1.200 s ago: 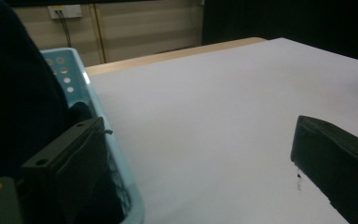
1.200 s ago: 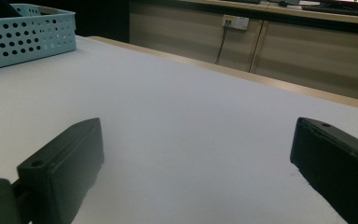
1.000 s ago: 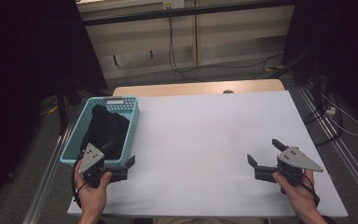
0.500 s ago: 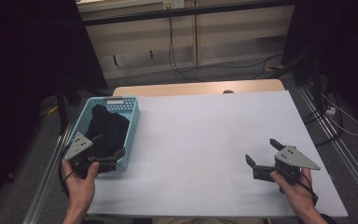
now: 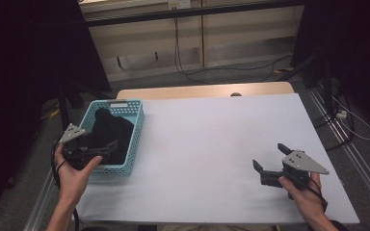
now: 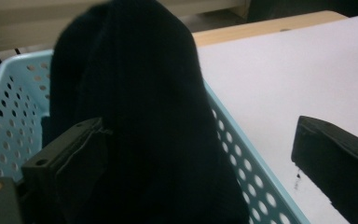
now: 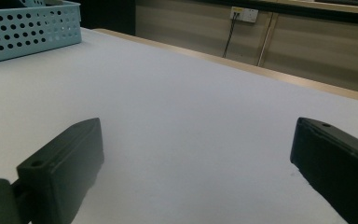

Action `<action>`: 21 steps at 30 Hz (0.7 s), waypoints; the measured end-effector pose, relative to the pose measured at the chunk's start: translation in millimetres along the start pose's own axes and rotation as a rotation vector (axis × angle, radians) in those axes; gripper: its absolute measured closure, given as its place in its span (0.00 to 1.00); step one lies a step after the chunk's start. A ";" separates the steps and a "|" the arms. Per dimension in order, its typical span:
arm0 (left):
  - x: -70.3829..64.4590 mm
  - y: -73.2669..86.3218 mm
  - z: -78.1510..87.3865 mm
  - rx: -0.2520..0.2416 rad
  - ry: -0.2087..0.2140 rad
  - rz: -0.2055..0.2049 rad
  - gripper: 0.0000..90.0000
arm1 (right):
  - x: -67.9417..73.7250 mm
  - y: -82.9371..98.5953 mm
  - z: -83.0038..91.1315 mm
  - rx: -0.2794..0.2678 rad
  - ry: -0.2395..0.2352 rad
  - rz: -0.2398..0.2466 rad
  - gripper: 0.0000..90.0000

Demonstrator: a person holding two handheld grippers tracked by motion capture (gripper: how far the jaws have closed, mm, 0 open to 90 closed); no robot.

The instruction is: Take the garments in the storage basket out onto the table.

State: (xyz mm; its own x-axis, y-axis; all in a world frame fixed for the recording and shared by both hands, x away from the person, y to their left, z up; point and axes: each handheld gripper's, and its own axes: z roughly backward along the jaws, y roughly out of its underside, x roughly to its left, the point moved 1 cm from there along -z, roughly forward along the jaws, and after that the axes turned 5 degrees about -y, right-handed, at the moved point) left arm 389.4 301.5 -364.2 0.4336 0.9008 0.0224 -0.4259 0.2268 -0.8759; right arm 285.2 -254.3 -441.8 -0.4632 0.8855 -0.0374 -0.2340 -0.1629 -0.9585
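Blackness takes up the far left of the room, and next to it, at the left edge of the counter (image 5: 207,144), stands a light blue basket (image 5: 134,131) with holed walls. A dark cloth (image 5: 108,132) lies bundled inside it, heaped above the rim toward the far end. The person's left hand (image 5: 74,168) holds the left tool (image 5: 107,147) at the near end of the basket, its tips pointing in over the cloth. In the left gripper view the jaws stand wide apart: one is inside the basket, pressed against the near fold of the cloth (image 6: 140,116), while the other hangs outside the basket wall (image 6: 242,154), over the white counter top. The cloth is not clamped; it sits in the basket, between the jaws only in part.

Across the middle, the counter is a bare white sheet with a strip of pale wood showing along its far edge. Beyond it run beige panels with cables trailing down to the floor.

Over at the right, well apart from the basket, the right hand (image 5: 303,195) holds the right tool (image 5: 269,160) low above the near right part of the counter, aimed leftward. Its jaws are spread wide too, with nothing between them but white surface, and in the right gripper view the basket (image 7: 28,28) shows far off at upper left.
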 end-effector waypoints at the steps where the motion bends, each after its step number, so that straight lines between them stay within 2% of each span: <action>1: 1.7 -1.9 -1.7 -0.010 -0.004 0.002 0.04 | 0.0 0.0 0.0 0.000 0.000 0.000 0.02; 2: 4.0 -3.9 -4.3 -0.021 -0.015 -0.004 0.05 | 0.3 0.0 -0.4 0.000 -0.004 -0.002 0.02; 4: 9.4 -8.1 -11.0 -0.011 -0.042 -0.009 0.04 | 1.4 0.3 -1.6 0.008 -0.012 0.004 0.02; 7: 19.3 -13.1 -24.7 0.008 -0.027 -0.002 0.05 | 3.4 0.3 -2.7 0.013 -0.025 0.011 0.02; 10: 24.6 -16.2 -36.0 0.006 -0.040 -0.006 0.07 | 3.6 0.5 -3.1 0.015 -0.031 0.010 0.02; 12: 25.9 -18.1 -45.1 0.026 -0.017 0.013 0.07 | 3.4 0.4 -3.2 0.016 -0.033 0.003 0.02; 14: 23.4 -19.6 -54.6 0.074 0.022 0.023 0.06 | 3.4 0.4 -3.2 0.016 -0.033 0.004 0.02; 15: 21.4 -19.9 -59.4 0.105 0.030 0.007 0.06 | 3.5 0.3 -3.0 0.015 -0.033 0.004 0.02; 17: 18.2 -19.0 -69.9 0.157 0.009 -0.019 0.05 | 3.5 0.2 -2.7 0.013 -0.036 0.006 0.02; 21: 20.0 -17.3 -84.4 0.206 -0.032 -0.056 0.05 | 4.0 0.1 -2.8 0.012 -0.046 0.004 0.02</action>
State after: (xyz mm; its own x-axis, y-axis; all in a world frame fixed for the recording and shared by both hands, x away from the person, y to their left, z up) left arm 472.4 284.3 -389.4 0.4373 0.8952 0.0863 -0.5568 0.3449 -0.7557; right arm 285.8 -249.5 -442.8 -0.5033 0.8637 -0.0281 -0.2424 -0.1724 -0.9547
